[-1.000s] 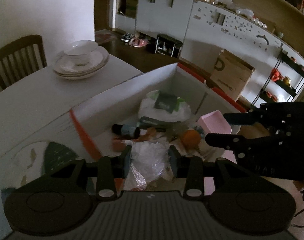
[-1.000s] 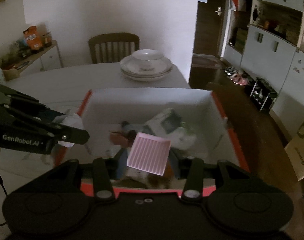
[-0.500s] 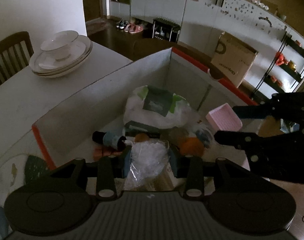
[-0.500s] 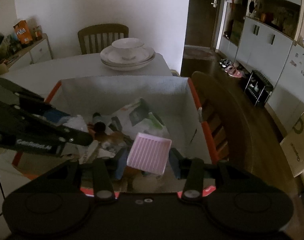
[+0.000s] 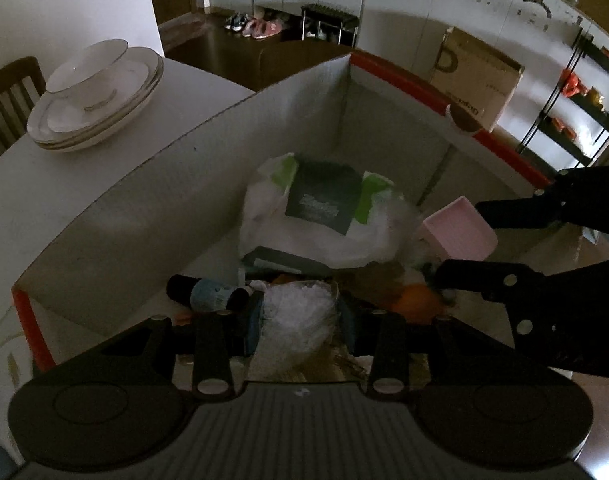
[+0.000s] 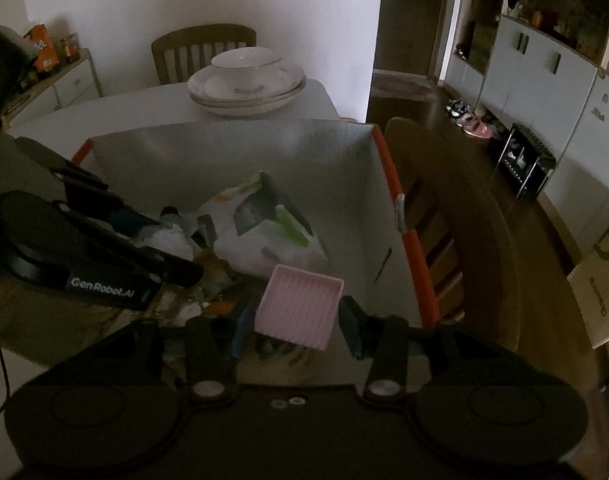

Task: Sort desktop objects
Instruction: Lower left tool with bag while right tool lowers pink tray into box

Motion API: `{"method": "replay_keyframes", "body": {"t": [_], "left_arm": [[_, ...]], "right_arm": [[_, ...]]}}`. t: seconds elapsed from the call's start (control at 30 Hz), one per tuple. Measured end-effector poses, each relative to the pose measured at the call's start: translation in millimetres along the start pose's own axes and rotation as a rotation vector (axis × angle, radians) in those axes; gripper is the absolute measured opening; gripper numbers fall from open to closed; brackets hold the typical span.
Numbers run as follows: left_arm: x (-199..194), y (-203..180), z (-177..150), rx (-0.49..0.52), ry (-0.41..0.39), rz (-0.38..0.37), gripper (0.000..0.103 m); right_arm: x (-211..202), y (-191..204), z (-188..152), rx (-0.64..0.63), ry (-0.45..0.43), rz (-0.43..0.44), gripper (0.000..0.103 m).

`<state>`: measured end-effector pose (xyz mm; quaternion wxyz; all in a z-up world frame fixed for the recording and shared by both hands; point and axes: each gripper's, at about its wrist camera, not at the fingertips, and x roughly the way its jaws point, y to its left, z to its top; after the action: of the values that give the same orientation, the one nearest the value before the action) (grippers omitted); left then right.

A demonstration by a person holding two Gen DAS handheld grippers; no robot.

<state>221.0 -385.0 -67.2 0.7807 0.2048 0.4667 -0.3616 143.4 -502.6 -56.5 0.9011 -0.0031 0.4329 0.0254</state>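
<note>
White table (image 6: 104,108), dim room. On it sits the big cardboard box (image 5: 144,216) with white inner walls and an orange-red rim, open at the top; both my claws hang over it, pointing steeply down into it.

Far side of the table: a stack of plates (image 6: 246,94) with a bowl on top, well apart from the box. A wooden chair (image 6: 203,46) behind them, another chair (image 6: 456,216) just beside the box's right wall.

Inside the box, a jumble on the floor. Largest is a white plastic bag (image 5: 328,220) with a dark and green label, lying toward the far corner. In front of it a dark bottle (image 5: 204,294) with a pale blue label lies on its side. Something orange (image 5: 418,300) sits near the right claw's lower finger; I cannot tell what it is.

My left claw (image 5: 298,320) is pinching a crumpled clear plastic bag (image 5: 296,316), pads pressed against both sides, above the clutter.

My right claw (image 6: 296,320) is clamped on a small pink tray (image 6: 298,310), ribbed underside facing the camera, held tilted over the box's near right part, near the white bag.
</note>
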Motion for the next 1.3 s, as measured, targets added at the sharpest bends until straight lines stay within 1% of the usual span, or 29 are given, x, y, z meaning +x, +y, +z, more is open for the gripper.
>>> {"method": "replay_keyframes", "body": {"t": [0.1,0.3,0.4,0.5,0.57,0.63,0.67,0.7,0.73,0.77,0.9,1.03,1.17,1.3], "left_arm": [[6,4,1,-0.014,0.02,-0.001,0.038],[17,11,1,-0.05,0.055,-0.011,0.038],[19,12,1,-0.061,0.073,-0.017,0.039],[22,14,0,-0.077,0.089,-0.031,0.045],[22,15,0,-0.082,0.091,-0.033,0.049],[21,15,0,-0.084,0.086,-0.032,0.057],[20,15,0,-0.085,0.081,-0.029,0.059],[19,16,0,-0.085,0.075,-0.027,0.063],[17,16,-1,-0.085,0.069,-0.028,0.065],[15,16,-1,-0.087,0.065,-0.028,0.065],[2,17,-5,-0.103,0.037,-0.018,0.065],[-17,17,-11,-0.118,-0.008,-0.016,0.066],[-42,14,-18,-0.121,-0.071,0.026,0.066],[-62,15,-25,-0.143,-0.112,0.037,0.066]], "right_arm": [[2,-3,0,0.007,-0.007,0.013,0.046],[7,-3,1,0.001,0.01,0.032,0.045],[7,-3,1,0.001,0.013,0.04,0.047],[6,-3,1,0.005,0.017,0.054,0.05],[3,-3,1,0.006,0.017,0.066,0.056],[0,-2,1,0.007,0.01,0.067,0.06],[-2,-1,0,0.007,0.006,0.067,0.061],[-3,-1,0,0.006,0.004,0.069,0.061],[-5,-1,0,0.007,0.003,0.071,0.062],[-7,-2,0,0.009,0.001,0.074,0.064],[-14,-1,-1,0.013,-0.005,0.086,0.064],[-22,1,0,0.011,-0.02,0.1,0.067],[-31,4,-1,0.008,-0.04,0.108,0.069],[-39,10,-2,0.008,-0.054,0.114,0.07]]}}
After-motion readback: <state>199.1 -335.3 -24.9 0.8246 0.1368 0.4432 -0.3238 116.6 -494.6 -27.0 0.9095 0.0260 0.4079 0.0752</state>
